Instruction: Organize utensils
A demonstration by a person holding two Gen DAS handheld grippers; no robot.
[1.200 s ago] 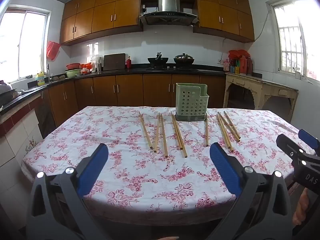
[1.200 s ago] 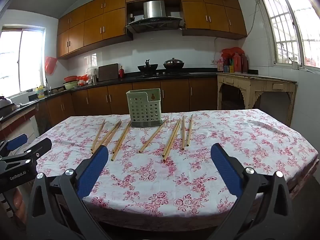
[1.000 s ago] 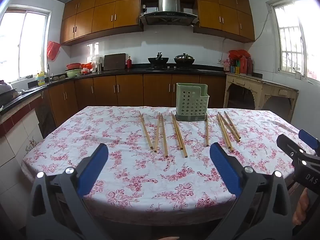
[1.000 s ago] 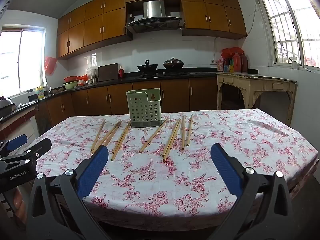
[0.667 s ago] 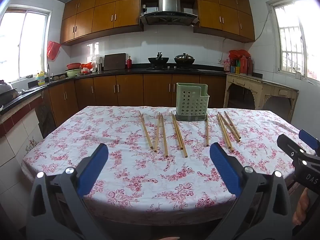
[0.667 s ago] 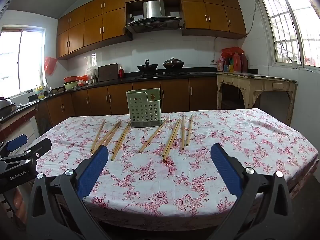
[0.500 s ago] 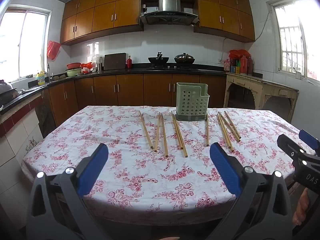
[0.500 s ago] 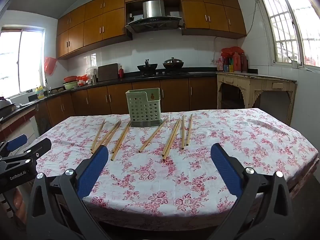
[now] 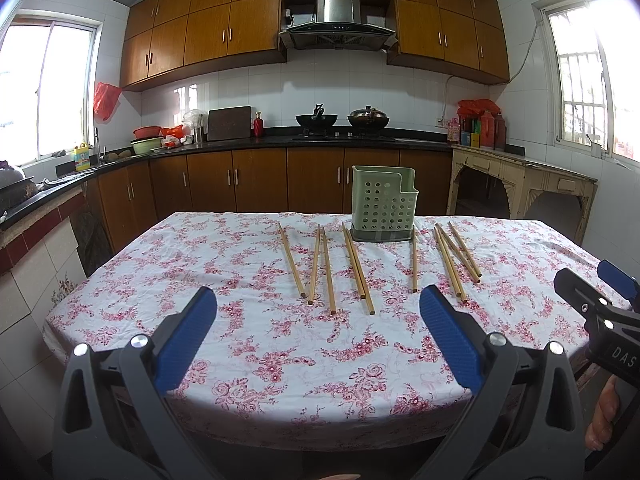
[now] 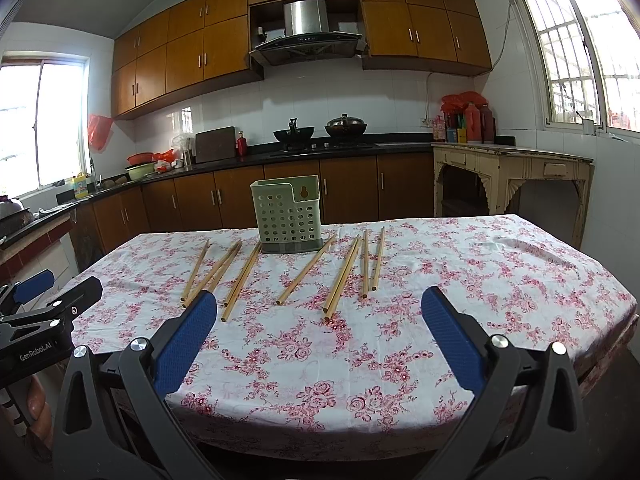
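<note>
Several wooden chopsticks point(image 9: 358, 267) lie side by side on the flowered tablecloth, pointing toward me; they also show in the right wrist view point(image 10: 344, 272). A pale green perforated utensil holder point(image 9: 383, 204) stands upright behind them at the table's far middle, and it shows in the right wrist view too point(image 10: 287, 215). My left gripper point(image 9: 318, 322) is open and empty, held at the near table edge. My right gripper point(image 10: 319, 324) is open and empty, also at the near edge, to the right of the left one.
The table point(image 9: 168, 280) has a white cloth with red flowers. Kitchen counters with dark tops point(image 9: 240, 144) run along the back and left walls. A cream side table point(image 10: 516, 168) stands at the right wall. The other gripper shows at the right edge point(image 9: 596, 316) and left edge point(image 10: 44, 312).
</note>
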